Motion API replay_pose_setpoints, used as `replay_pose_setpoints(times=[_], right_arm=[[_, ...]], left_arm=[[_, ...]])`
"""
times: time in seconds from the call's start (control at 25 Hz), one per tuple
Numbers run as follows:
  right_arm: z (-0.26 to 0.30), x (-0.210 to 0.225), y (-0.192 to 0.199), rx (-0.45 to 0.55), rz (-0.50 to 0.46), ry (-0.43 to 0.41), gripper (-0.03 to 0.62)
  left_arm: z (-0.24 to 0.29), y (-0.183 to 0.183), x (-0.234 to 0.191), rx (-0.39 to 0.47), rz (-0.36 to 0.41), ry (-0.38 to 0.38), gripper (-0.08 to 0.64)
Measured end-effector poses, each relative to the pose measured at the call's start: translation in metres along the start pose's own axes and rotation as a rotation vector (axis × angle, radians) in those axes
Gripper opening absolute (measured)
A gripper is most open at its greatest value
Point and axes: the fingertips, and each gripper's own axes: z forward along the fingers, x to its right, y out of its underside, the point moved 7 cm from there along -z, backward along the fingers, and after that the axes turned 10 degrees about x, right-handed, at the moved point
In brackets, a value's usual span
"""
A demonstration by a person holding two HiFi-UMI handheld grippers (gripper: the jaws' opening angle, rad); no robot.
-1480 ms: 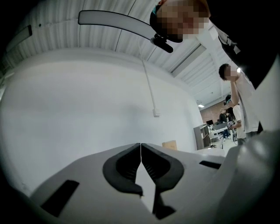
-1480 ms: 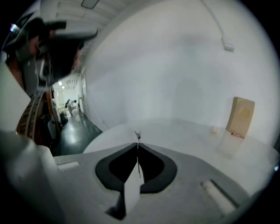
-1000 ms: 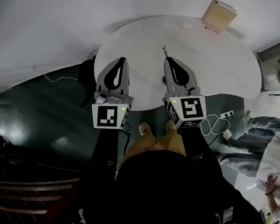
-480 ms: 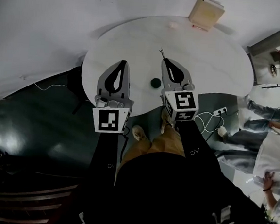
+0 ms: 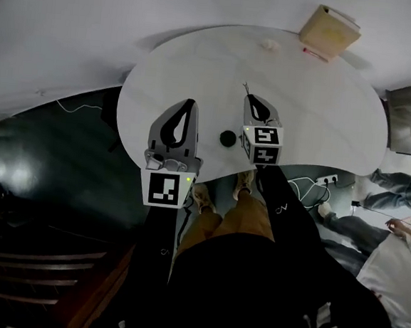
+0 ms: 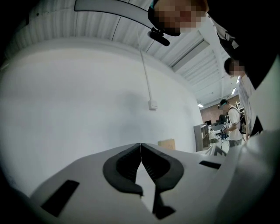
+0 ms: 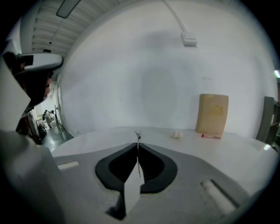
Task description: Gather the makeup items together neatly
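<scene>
Now we hold left gripper [image 5: 191, 102] clenched, empty, over table [image 5: 318, 98]; right gripper [image 5: 248, 96] pinches thin wiry stick [image 7: 138, 134]; small black pot [image 5: 227, 138] lies between.

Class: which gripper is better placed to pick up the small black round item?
Probably left: the left gripper is empty beside the small black round item; the right gripper clamps a thin wire-like tool.

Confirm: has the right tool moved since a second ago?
Yes. The right tool, shut on a thin stick, has moved forward and down: its marker cube, earlier straddling the table's near edge, now sits wholly over the tabletop, smaller.
</scene>
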Motion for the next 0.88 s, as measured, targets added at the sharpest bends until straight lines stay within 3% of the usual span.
replay_pose_setpoints(times=[0.2, 0.48, 0.68, 0.88], right_arm=[[0.041, 0.011, 0.045, -0.130, -0.003, -0.007, 0.012], [0.059, 0.006, 0.068, -0.218, 0.025, 0.020, 0.014], [0.073, 0.004, 0.079, -0.290, -0.020, -0.008, 0.037], [0.066, 0.005, 0.060, -0.228, -0.038, -0.018, 0.046]], left_arm=[[0.021, 0.028, -0.005, -0.071, -0.001, -0.060, 0.009], [0.033, 0.041, -0.012, -0.115, 0.015, -0.066, 0.009], [0.033, 0.042, -0.018, -0.112, 0.065, -0.035, 0.009], [0.031, 0.041, -0.020, -0.101, 0.058, -0.025, 0.009]])
